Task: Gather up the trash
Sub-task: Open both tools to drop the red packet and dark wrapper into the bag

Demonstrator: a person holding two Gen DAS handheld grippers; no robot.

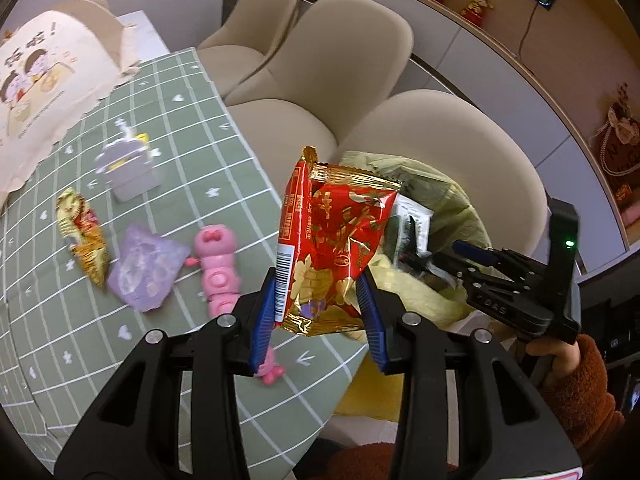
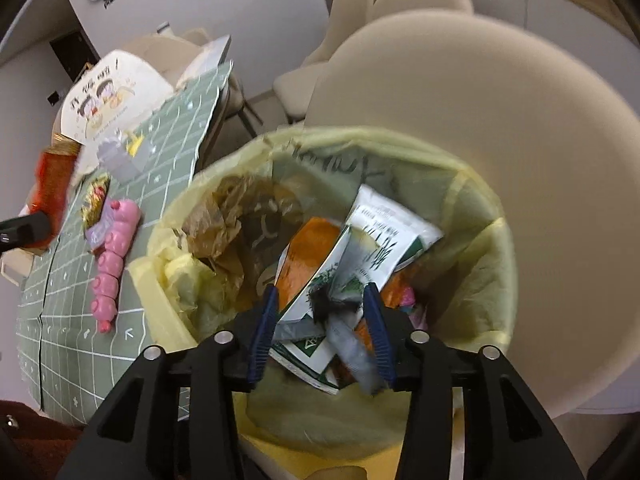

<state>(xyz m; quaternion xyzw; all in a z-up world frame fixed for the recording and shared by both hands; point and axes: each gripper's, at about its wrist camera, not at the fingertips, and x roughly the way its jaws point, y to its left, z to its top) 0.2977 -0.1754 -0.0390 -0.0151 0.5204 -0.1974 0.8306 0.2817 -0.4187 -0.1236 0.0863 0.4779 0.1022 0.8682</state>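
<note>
- Left gripper (image 1: 320, 304): blue fingers clamped on red-and-gold snack wrapper (image 1: 336, 240), held upright just beside the table edge.
- Right gripper (image 2: 322, 324): fingers apart, over yellow-lined trash bin (image 2: 472, 280), green-and-white packet (image 2: 376, 248) inside.
- Green gridded tablecloth (image 1: 180, 128): gold wrapper (image 1: 82, 236), purple wrapper (image 1: 146, 268), pink toy (image 1: 218, 268).

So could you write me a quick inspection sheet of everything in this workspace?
Surface: green grid cloth.
Job's things: red wrapper in left gripper; gold wrapper and purple wrapper on the cloth; lined bin holding trash.
Clutter: pink toy, white box, printed bag.
Grippers: right gripper over the bin, fingers apart.
Cables: cord at the shelf.
Surroundings: beige chairs.
</note>
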